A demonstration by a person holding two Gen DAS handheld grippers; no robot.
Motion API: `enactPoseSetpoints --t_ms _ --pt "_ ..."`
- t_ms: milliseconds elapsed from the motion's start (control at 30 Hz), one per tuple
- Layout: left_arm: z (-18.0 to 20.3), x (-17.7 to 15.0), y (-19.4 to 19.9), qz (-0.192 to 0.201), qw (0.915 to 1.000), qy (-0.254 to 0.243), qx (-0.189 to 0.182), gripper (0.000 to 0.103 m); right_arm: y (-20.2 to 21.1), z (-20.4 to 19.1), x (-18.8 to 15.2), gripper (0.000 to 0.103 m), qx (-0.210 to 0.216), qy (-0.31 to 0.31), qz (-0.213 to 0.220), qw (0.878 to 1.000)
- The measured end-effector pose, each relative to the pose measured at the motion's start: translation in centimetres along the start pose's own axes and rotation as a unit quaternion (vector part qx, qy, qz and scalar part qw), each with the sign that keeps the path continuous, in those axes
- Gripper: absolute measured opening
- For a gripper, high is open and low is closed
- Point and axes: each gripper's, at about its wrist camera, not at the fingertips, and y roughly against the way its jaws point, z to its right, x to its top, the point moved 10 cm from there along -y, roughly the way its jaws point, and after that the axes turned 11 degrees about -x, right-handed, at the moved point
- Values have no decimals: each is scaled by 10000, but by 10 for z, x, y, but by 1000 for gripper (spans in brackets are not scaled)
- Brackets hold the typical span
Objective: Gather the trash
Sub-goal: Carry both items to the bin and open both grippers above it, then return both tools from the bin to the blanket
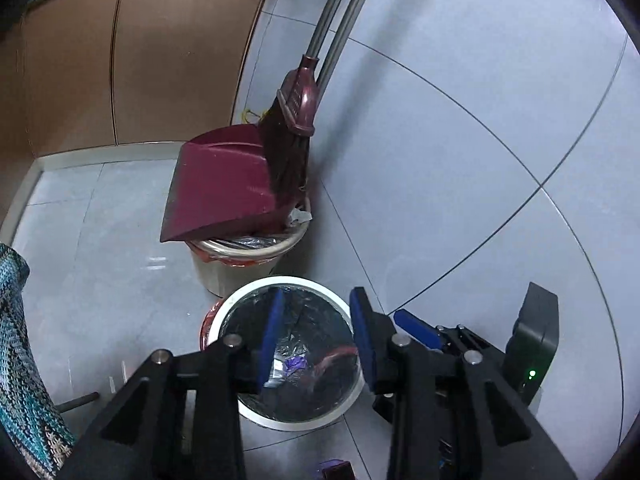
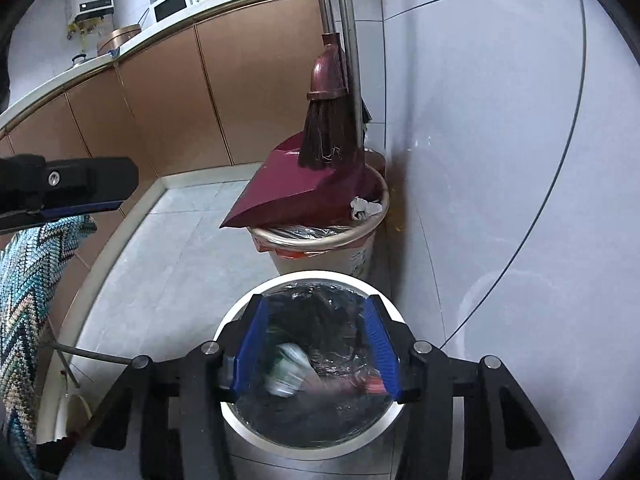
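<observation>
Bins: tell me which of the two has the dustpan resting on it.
The beige bin farther back; the maroon dustpan rests on its rim. The white-rimmed bin is uncovered.

1. Floor [image 2: 168, 264]: pale grey tiles, glossy.
2. White-rimmed bin [image 2: 236, 320] stands on it directly below both tools, lined with a dark bag.
3. Beige bin [image 2: 360, 256] stands just beyond, against the wall.
4. Thin metal rod [image 2: 96, 356] lies left of the right tool.

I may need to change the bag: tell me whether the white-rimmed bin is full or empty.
Partly filled. The white-rimmed bin has a clear liner with wrappers and scraps lying well below the rim; how deep they go cannot be told.
</observation>
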Motion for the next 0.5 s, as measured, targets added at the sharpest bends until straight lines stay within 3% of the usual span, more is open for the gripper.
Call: enactPoseSetpoints --t_ms 267,500 --pt "12 -2 66 575 9983 -47 117 33 35 -15 5 66 75 27 203 9998" --pt "34 -18 157 1117 9925 -291 392 33 111 -35 11 94 149 88 585 9981"
